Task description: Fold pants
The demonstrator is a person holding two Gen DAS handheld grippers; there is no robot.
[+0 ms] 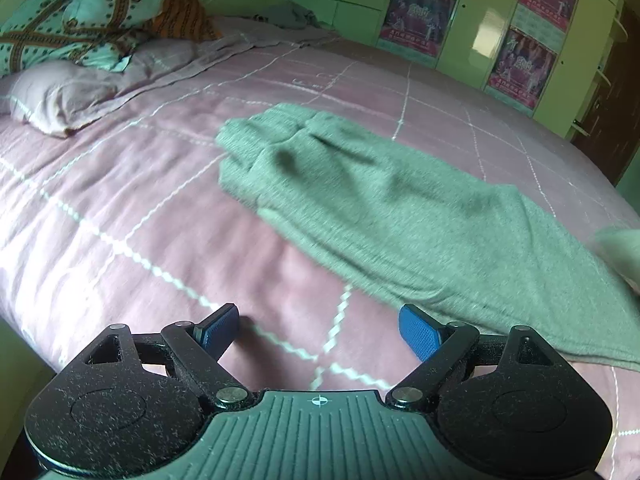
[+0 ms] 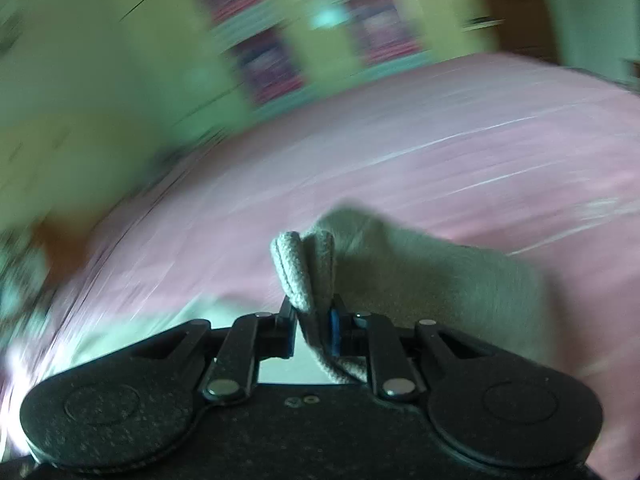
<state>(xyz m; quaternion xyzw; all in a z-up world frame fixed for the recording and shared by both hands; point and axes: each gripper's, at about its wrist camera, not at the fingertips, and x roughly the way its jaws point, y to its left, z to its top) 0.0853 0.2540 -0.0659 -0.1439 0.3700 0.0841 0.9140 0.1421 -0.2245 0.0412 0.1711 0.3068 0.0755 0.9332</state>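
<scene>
Grey-green pants lie stretched across the pink bed cover, running from the middle of the left wrist view down to its right edge. My left gripper hovers open over bare cover, just left of the cloth's near edge, with nothing between its blue pads. In the blurred right wrist view, my right gripper is shut on a thick folded edge of the pants. The cloth bunches up above the jaws and trails off to the right over the bed.
A pink pillow and a patterned teal quilt sit at the bed's far left. More grey clothing lies at the far edge. Green wardrobe doors with posters stand behind the bed.
</scene>
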